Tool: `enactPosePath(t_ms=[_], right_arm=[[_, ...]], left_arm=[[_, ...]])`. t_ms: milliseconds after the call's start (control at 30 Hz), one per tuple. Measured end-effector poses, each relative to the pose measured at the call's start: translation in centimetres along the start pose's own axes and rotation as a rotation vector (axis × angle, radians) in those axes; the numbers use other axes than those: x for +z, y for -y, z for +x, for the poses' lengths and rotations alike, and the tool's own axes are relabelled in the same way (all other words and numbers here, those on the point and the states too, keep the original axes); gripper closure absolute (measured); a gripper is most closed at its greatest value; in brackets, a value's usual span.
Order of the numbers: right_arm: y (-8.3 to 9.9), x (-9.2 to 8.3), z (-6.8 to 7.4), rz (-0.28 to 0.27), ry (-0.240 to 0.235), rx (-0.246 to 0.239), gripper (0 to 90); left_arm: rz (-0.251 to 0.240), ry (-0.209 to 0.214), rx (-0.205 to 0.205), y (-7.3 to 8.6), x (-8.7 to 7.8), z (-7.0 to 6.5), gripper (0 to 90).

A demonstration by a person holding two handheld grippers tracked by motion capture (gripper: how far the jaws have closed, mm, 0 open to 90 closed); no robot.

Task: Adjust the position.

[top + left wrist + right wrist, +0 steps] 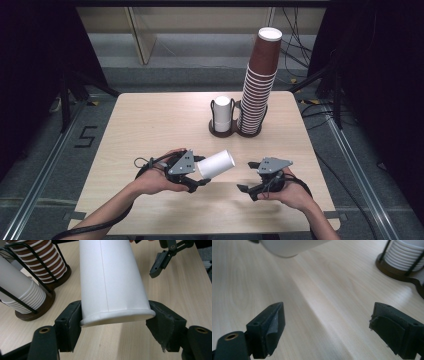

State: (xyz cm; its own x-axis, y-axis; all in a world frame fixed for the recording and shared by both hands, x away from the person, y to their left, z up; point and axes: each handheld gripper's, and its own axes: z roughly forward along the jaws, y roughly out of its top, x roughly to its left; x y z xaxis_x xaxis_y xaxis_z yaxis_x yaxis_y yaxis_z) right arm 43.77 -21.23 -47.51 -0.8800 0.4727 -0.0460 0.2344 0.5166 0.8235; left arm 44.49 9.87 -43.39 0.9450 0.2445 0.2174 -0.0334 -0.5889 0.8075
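Note:
A white paper cup (216, 164) lies on its side above the table, held near its wider rim end by my left gripper (201, 171). In the left gripper view the cup (112, 282) points away, and both jaws of that gripper (113, 321) press against its sides just above the rim. My right gripper (247, 176) stands open a little to the right of the cup, with nothing between its jaws. In the right gripper view the gripper (324, 330) looks over bare table and the cup's end (287, 247) shows at the top edge.
At the table's far middle stands a dark double holder with a short stack of white cups (222, 114) and a tall stack of brown cups (257, 85). Both stacks appear in the left gripper view, white (22, 295) and brown (42, 262). Light wooden table (150, 125).

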Motion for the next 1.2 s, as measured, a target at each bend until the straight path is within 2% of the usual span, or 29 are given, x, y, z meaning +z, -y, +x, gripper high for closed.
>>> enactPosePath(t_ms=[33, 133, 167, 200, 233, 267, 300, 367, 433, 500, 600, 633, 700, 733, 800, 867, 900, 967, 1100, 1200], right_arm=[[0.0, 0.0, 0.0, 0.000, 0.000, 0.000, 13.3], [-0.2, 0.3, 0.4, 0.036, -0.037, -0.058, 13.8], [-0.4, 0.4, 0.5, 0.053, -0.056, -0.111, 13.8], [-0.4, 0.4, 0.5, 0.053, -0.056, -0.111, 13.8], [-0.7, 0.4, 0.8, 0.075, -0.081, -0.115, 13.8], [-0.7, 0.4, 0.8, 0.075, -0.081, -0.115, 13.8], [-1.1, 0.5, 0.7, 0.069, -0.098, -0.163, 13.8], [-1.3, 0.5, 0.8, 0.072, -0.110, -0.171, 13.8], [-1.8, 0.6, 0.9, 0.083, -0.122, -0.180, 13.8], [-2.7, 0.7, 1.0, 0.091, -0.126, -0.233, 13.8], [-3.2, 0.8, 1.2, 0.093, -0.143, -0.239, 13.8], [-3.6, 1.1, 1.3, 0.093, -0.149, -0.263, 13.8], [-3.8, 1.2, 1.4, 0.094, -0.153, -0.274, 13.8], [-4.1, 1.5, 1.6, 0.107, -0.159, -0.300, 13.8], [-4.3, 1.6, 1.7, 0.105, -0.155, -0.310, 13.8], [-4.7, 2.0, 2.0, 0.111, -0.178, -0.317, 13.8], [-4.9, 2.2, 2.0, 0.108, -0.177, -0.337, 13.8], [-5.0, 2.3, 2.2, 0.113, -0.181, -0.337, 13.9], [-5.5, 3.0, 2.6, 0.126, -0.195, -0.375, 15.5], [-5.4, 3.3, 2.7, 0.140, -0.208, -0.367, 16.2]], left_arm=[[0.000, 0.000, 0.000, 0.0, 0.0, 0.0, 30.5], [0.033, 0.029, 0.023, -0.1, -0.1, 0.0, 30.6], [0.052, 0.038, 0.035, -0.1, -0.1, 0.0, 30.8], [0.052, 0.038, 0.035, -0.1, -0.1, 0.0, 30.9], [0.073, 0.047, 0.054, -0.3, -0.1, 0.0, 31.0], [0.084, 0.052, 0.064, -0.3, -0.1, 0.0, 31.0], [0.077, 0.055, 0.062, -0.3, 0.0, -0.1, 31.2], [0.109, 0.066, 0.089, -0.5, 0.0, -0.1, 31.3], [0.121, 0.080, 0.094, -0.6, 0.1, -0.2, 31.5], [0.157, 0.099, 0.123, -0.8, 0.3, -0.3, 31.7], [0.169, 0.111, 0.132, -0.9, 0.5, -0.4, 31.9], [0.175, 0.121, 0.136, -1.0, 0.6, -0.5, 32.1], [0.194, 0.135, 0.150, -1.1, 0.7, -0.6, 32.1], [0.206, 0.152, 0.150, -1.1, 1.0, -0.9, 32.2], [0.215, 0.154, 0.157, -1.2, 1.1, -0.9, 32.2], [0.241, 0.170, 0.175, -1.4, 1.2, -1.0, 32.6], [0.246, 0.175, 0.177, -1.4, 1.3, -1.0, 32.7], [0.248, 0.178, 0.175, -1.5, 1.4, -1.1, 32.8], [0.259, 0.190, 0.194, -2.0, 1.5, -1.3, 33.0], [0.265, 0.196, 0.196, -2.1, 1.6, -1.3, 33.0]])
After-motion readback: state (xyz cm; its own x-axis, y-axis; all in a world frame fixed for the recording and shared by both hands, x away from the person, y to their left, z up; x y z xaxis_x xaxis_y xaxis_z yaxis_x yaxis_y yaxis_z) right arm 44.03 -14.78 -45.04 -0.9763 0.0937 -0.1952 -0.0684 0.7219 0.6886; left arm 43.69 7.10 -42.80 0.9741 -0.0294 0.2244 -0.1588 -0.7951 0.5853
